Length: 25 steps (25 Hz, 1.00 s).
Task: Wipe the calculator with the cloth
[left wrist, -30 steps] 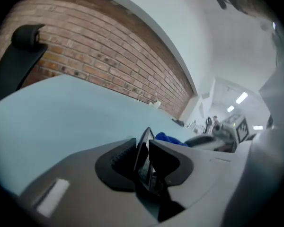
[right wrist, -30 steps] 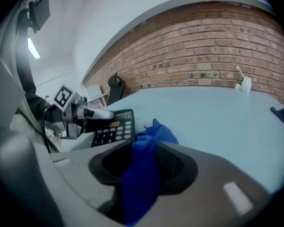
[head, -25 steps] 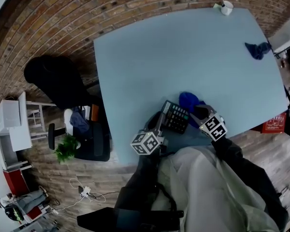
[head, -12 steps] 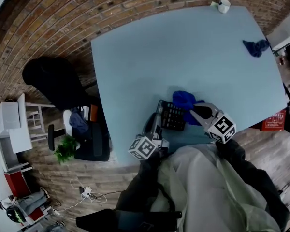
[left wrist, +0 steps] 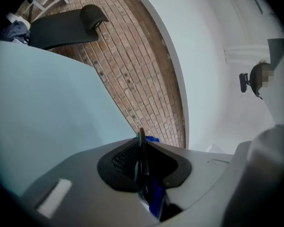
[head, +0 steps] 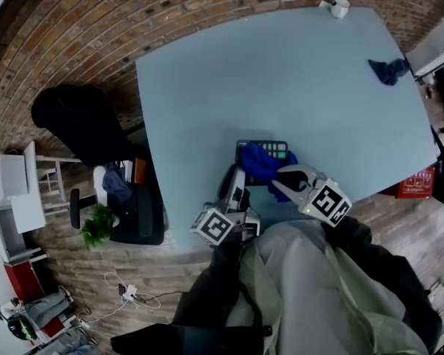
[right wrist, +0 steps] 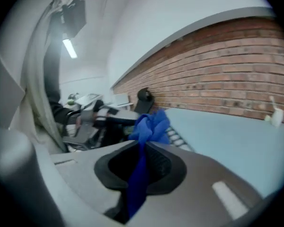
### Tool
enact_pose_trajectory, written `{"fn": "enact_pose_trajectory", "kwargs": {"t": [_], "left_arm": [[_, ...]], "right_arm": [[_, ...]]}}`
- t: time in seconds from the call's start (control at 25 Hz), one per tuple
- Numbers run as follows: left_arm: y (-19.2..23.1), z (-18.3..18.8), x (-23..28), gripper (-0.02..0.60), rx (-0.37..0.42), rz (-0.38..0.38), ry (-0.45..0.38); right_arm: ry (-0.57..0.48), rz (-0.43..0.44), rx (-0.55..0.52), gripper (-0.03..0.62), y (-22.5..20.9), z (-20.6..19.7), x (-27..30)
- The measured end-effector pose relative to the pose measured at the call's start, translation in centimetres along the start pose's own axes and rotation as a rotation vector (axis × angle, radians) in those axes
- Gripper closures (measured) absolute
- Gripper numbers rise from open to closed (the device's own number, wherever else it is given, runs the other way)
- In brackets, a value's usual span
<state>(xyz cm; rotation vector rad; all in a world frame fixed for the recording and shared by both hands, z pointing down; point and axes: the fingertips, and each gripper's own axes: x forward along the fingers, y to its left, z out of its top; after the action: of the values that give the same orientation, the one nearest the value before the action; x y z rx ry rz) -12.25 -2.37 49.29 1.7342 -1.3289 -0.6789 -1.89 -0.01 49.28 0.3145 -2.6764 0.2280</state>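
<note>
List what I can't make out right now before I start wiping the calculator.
Calculator face: blue cloth in the right gripper covers most of it in the head view; the left gripper view shows only its edge, clamped in the left gripper.
White cup contents: head view, too small.
Dark blue bundle: head view, too small.

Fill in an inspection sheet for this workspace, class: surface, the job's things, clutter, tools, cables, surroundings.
Surface: light blue table, mostly bare.
Job's things: calculator held near the front edge; blue cloth overlapping it.
Clutter: second blue cloth at the far right corner; white cup at the far edge.
Tools: left tool shut on the calculator's edge; right tool has just closed its jaws, pinching the blue cloth.
Cables: cables on the floor at the left; none seen on the table.
Surroundings: brick wall, black chair, potted plant, red box.
</note>
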Motion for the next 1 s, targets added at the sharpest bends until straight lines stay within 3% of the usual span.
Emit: {"fn": "enact_pose_trajectory", "kwargs": {"t": [0.08,0.16,0.24,0.36,0.44,0.68,0.76,0.92,1.0], "left_arm": [[-0.5,-0.1,-0.5,0.526,0.005,-0.001,0.005],[-1.0,-0.4,-0.6,0.526,0.011,0.006,0.02],[-1.6,-0.6,-0.4,0.526,0.022,-0.002,0.028],[-2.0,-1.2,0.1,0.526,0.056,-0.041,0.043],[-2.5,-1.4,0.3,0.526,0.067,-0.052,0.057],[-3.1,-2.2,-0.1,0.525,0.076,-0.074,0.089],[-3.2,-2.7,0.5,0.525,0.069,-0.079,0.096],[-4.2,-2.9,1.3,0.525,0.123,-0.098,0.121],[-4.4,-2.9,1.0,0.525,0.132,-0.109,0.133]], "right_arm": [[-0.034,-0.13,0.099,0.553,-4.3,0.0,-1.5],[-0.052,-0.162,0.163,0.553,-6.0,0.1,-2.0],[-0.048,-0.098,0.134,0.554,-4.0,1.1,-1.1],[-0.017,0.041,-0.002,0.554,1.8,3.0,1.2],[0.008,0.059,-0.069,0.555,3.0,3.0,1.6],[0.035,-0.22,-0.003,0.555,-5.6,0.4,-2.0],[0.023,-0.189,0.029,0.555,-4.3,0.7,-1.4],[-0.05,0.01,0.057,0.556,2.3,2.8,0.8],[-0.056,-0.018,0.056,0.556,1.5,2.6,0.3]]}}
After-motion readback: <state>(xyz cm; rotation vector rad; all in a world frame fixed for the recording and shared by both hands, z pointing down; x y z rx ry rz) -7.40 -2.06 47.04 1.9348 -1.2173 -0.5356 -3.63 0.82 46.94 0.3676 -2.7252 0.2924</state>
